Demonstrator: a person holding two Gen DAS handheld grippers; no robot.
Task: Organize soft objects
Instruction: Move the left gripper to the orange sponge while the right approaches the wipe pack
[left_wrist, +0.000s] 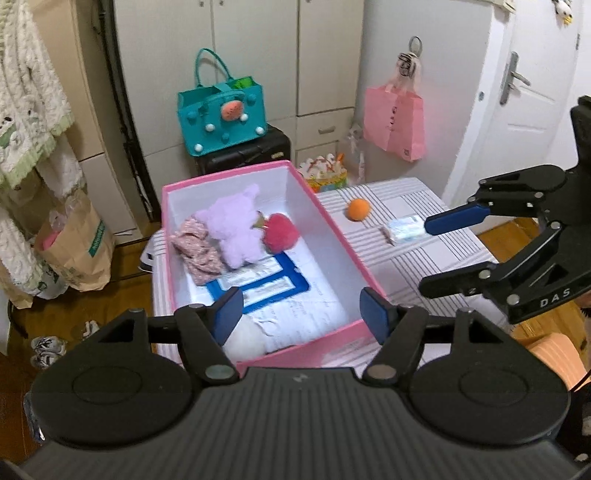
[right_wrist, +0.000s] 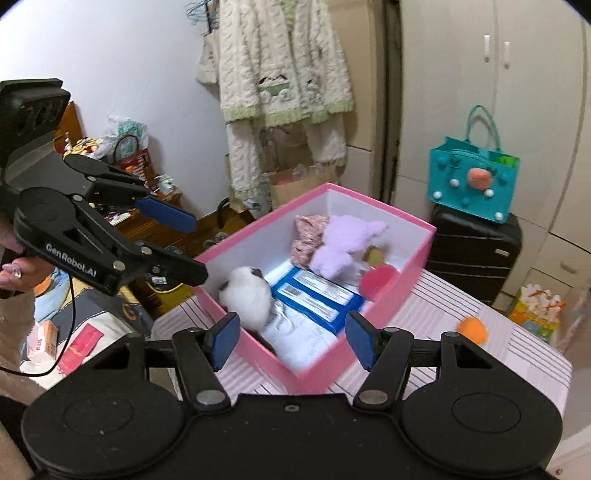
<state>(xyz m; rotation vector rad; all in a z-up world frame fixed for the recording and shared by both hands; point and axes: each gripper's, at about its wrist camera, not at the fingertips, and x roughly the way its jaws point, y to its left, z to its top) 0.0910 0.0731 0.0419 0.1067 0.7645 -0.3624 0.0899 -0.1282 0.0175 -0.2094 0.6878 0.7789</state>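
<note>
Hovering empty and released, left gripper (left_wrist: 301, 312) and right gripper (right_wrist: 291, 339) flank the pink cardboard box (left_wrist: 332, 225) holding a lilac plush bear (left_wrist: 232, 229) at its far end.

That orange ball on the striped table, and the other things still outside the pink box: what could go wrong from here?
1. The orange ball lies loose on the striped table; a nudge from a finger might roll it off.
2. The tissue pack is flat, so open jaws may slide over it.
3. The pink box has a white plush at its near end; dropping more there could pile up.
</note>
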